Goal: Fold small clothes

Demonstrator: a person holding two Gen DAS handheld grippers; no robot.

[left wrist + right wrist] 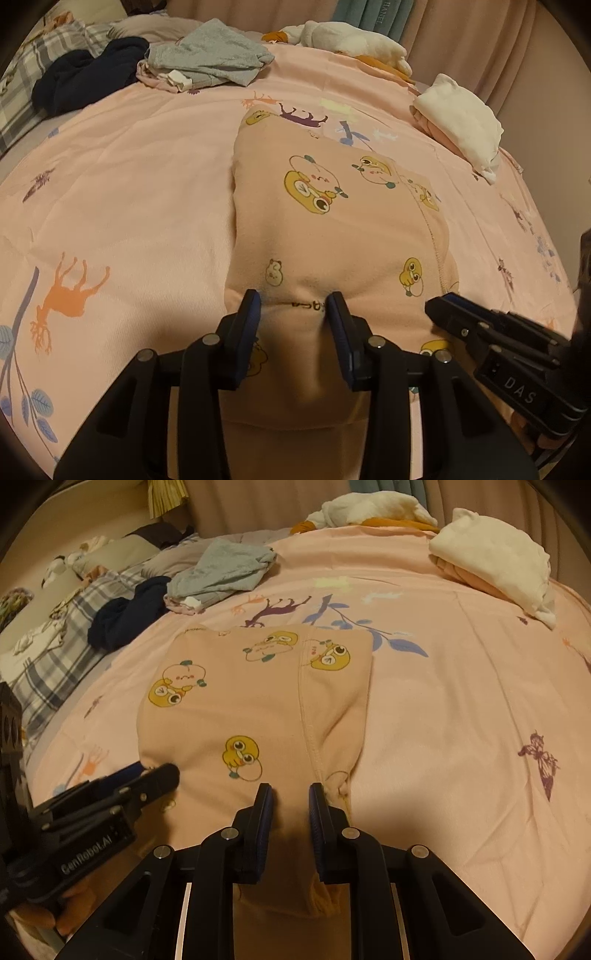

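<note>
Mid-fold: the peach garment (332,221) lies centre frame on the bed (129,184). Left tongs (293,304) pinch a bunched ridge of its near edge; right tongs (291,794), narrow, grip the near hem too. Next, I judge: carry that edge toward the far end, evenly.

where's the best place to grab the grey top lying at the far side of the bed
Probably the bunched edge of the grey top facing the open pink bedspread, coming in low from the near side. The cloth is rumpled and raised there, giving the jaws a fold to pinch, while dark clothes crowd its left side.
</note>
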